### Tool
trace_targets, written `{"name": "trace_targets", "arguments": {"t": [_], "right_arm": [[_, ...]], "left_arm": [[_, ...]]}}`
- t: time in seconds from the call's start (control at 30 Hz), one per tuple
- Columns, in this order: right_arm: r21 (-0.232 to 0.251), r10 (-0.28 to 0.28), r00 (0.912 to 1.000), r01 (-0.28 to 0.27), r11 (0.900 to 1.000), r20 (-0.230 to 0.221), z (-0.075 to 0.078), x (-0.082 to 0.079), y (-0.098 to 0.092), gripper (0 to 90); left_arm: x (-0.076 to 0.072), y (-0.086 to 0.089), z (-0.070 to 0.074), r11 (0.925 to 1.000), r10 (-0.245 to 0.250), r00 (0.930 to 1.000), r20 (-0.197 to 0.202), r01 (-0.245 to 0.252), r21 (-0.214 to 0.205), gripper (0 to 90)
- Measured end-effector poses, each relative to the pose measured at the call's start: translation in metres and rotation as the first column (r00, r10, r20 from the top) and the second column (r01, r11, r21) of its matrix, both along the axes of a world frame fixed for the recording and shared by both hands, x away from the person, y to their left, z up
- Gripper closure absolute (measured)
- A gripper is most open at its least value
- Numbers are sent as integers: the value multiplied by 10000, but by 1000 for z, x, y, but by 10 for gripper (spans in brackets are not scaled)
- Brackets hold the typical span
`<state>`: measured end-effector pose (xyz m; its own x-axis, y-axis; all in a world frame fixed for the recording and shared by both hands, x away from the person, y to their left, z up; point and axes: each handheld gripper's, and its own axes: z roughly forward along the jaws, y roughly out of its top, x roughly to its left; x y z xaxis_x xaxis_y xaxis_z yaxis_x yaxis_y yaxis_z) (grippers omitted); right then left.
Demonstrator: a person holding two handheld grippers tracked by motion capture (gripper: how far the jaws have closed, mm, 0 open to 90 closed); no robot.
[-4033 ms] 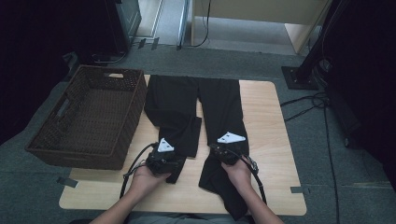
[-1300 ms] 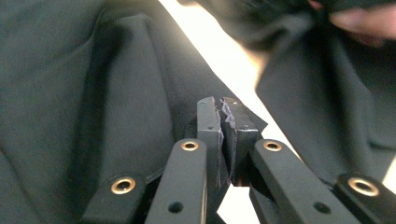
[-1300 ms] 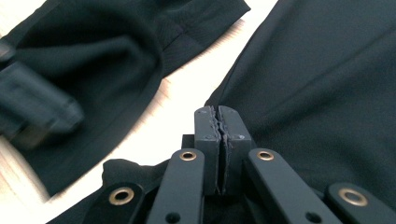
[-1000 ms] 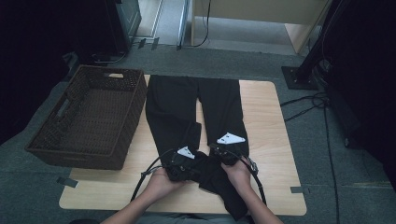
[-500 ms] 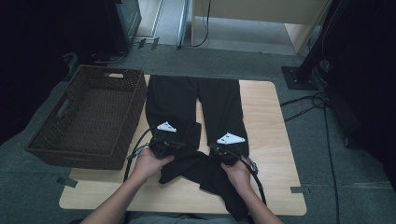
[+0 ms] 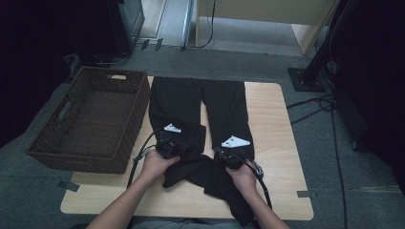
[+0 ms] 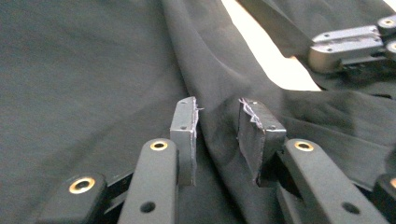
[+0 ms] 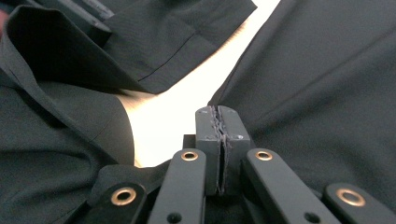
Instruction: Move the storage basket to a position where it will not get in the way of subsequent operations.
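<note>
Here's the left gripper, and its jaws have just been opening: in the left gripper view the two grey pads stand apart with a raised ridge of black cloth running up between them, the pads not pressing on it, so that's a released grip resting over the fabric. Over to the right gripper, and it's the opposite story: its pads are clamped tight together, pinching the edge of the black trousers right at the seam beside a strip of bare wood. From the high view, the trousers lie spread on the light wooden table, waist at the far edge, two legs running toward the person, with the near ends folded and bunched under the two hands. The left hand sits over the turned-back left leg, the right hand over the right leg near the table's front. One dark woven basket stands on the left of the table, just beside the trousers. Count it up: one pair of trousers, one basket, two grippers, each with a pale three-cornered plate on top and a cable trailing back. No brand, label or lettering can be read anywhere here.
</note>
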<state>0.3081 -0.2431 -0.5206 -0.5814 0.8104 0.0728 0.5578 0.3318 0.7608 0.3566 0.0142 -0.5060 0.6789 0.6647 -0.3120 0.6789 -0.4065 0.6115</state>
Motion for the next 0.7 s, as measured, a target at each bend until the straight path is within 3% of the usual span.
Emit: {"name": "trace_targets", "arguments": {"t": [0.07, 0.27, 0.7], "right_arm": [[4, -25, 10000, 25, 10000, -9, 0, 0, 0, 884], [-101, 1, 10000, -1, 9999, -9, 1, 0, 1, 887], [-367, 450, 9986, -461, 9983, -277, 4, -10, 10, 892]], "left_arm": [[-6, 1, -1, 9997, -219, 9996, 184, 217, 88, 717], [-27, 6, -1, 9981, -610, 9980, 188, 608, 73, 730], [-69, 20, 3, 9876, -1515, 9877, -388, 1529, 347, 741]]}}
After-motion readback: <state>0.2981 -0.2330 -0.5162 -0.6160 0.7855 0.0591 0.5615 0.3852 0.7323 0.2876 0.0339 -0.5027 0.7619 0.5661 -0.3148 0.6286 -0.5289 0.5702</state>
